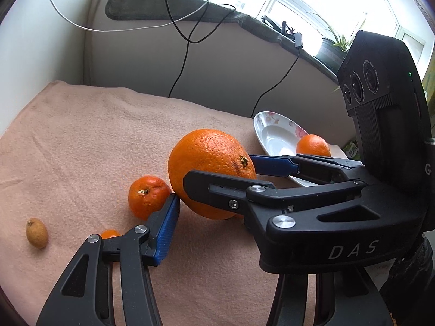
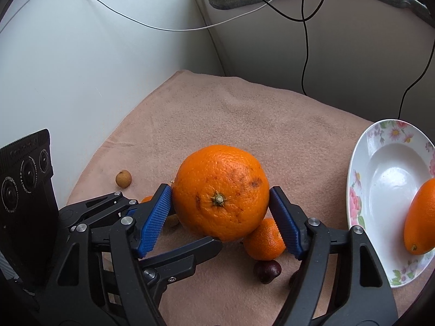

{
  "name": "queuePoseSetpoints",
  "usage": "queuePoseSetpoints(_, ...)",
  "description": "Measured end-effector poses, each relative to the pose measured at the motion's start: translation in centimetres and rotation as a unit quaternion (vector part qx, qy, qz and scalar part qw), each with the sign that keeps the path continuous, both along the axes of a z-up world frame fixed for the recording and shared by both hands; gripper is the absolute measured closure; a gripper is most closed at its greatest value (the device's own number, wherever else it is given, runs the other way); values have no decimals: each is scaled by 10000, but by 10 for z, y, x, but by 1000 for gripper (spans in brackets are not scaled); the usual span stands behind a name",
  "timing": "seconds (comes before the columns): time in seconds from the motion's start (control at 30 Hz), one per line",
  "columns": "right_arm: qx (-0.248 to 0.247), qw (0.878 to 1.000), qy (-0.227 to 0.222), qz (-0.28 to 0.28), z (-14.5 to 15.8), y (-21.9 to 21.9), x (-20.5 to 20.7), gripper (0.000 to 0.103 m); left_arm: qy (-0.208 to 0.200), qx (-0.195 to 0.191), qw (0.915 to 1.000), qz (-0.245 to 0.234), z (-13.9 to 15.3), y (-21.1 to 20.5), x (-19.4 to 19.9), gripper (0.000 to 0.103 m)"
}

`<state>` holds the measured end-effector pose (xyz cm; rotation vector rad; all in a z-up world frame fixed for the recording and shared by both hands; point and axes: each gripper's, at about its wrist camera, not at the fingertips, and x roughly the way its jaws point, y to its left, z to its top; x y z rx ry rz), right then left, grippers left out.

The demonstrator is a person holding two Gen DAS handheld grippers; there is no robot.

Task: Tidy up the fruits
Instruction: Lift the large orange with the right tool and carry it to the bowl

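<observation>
A big orange (image 2: 220,191) is gripped between the blue pads of my right gripper (image 2: 221,212), held above the pink cloth; it also shows in the left wrist view (image 1: 210,172), with the right gripper (image 1: 225,179) around it. My left gripper (image 2: 174,233) is open and empty just beside and below the orange; only its left finger (image 1: 165,225) shows in its own view. A mandarin (image 1: 148,197) lies on the cloth under the orange. A flowered white plate (image 2: 361,190) at the right holds another orange (image 2: 421,217).
A small tan longan (image 1: 37,233) lies at the left of the cloth (image 1: 81,141). A dark cherry (image 2: 267,270) sits near the mandarin (image 2: 265,240). A small orange fruit (image 1: 109,234) peeks out behind my left finger. Black and white cables hang on the wall behind.
</observation>
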<state>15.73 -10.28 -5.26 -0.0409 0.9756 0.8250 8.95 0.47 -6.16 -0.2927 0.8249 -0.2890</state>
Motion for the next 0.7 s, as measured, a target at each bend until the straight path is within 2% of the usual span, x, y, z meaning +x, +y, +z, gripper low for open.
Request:
queuePoseSetpoints(0.3, 53, 9996, -169, -239, 17, -27, 1, 27, -135, -13, 9997, -211, 10, -21, 8, 52)
queuePoseSetpoints(0.7, 54, 9978, -256, -610, 24, -70, 8, 27, -199, -54, 9982, -572, 18, -56, 22, 52)
